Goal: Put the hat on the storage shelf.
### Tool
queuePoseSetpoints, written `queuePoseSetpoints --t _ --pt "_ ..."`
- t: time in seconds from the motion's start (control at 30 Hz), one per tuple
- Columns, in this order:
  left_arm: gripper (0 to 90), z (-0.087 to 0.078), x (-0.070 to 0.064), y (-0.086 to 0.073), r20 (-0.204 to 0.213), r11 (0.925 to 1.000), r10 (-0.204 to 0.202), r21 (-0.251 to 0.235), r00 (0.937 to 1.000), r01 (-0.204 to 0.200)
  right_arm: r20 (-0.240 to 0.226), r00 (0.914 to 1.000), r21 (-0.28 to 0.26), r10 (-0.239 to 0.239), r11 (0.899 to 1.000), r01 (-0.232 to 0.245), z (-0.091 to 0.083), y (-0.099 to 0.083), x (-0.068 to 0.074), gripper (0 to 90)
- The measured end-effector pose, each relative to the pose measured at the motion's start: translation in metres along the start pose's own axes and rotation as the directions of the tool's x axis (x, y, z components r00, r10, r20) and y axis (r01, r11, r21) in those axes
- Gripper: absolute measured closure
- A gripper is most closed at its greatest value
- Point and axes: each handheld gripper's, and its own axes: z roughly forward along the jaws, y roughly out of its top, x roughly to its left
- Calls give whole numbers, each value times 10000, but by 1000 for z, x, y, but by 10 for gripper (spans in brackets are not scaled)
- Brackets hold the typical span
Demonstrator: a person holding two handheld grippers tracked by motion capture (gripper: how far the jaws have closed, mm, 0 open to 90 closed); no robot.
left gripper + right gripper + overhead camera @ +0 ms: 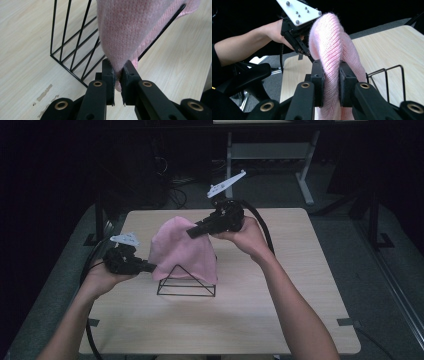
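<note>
Pink knit cloth [183, 251] — wire rack [186, 287] half-hidden

Dim room, dark at the edges. Light wooden table [300, 310] with rounded corners on grey carpet floor [350, 235]. Behind it, white metal legs of a desk [305, 180], tangled cables [175, 185] beside them on the floor.

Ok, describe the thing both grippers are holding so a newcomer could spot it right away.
On the wooden table, mid-way across, stands a black wire rack. Draped over it is a pink knit cloth, pinched by the left gripper low and the right gripper on top. It is the only soft, coloured item there.
</note>
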Motion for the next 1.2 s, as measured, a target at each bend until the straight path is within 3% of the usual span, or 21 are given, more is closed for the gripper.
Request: queuePoseSetpoints --t 0.2,0.3,0.7,1.2 --pt "829 7 -1 -6 -52 9998 -64 212 10000 65 -146 9999 196 39 9998 -36 7 -6 -2 750" --pt "829 10 -1 -9 -88 9992 -42 389 10000 46 -124 9999 552 -31 9985 38 12 -7 -1 745" --pt "828 22 0 -19 -273 9970 65 776 9996 -44 -363 9989 838 313 9961 -281 26 -21 -6 729" --pt "828 43 1 -29 -341 9893 182 1454 9993 -131 -647 9961 1411 606 9887 -510 43 -42 -6 692"
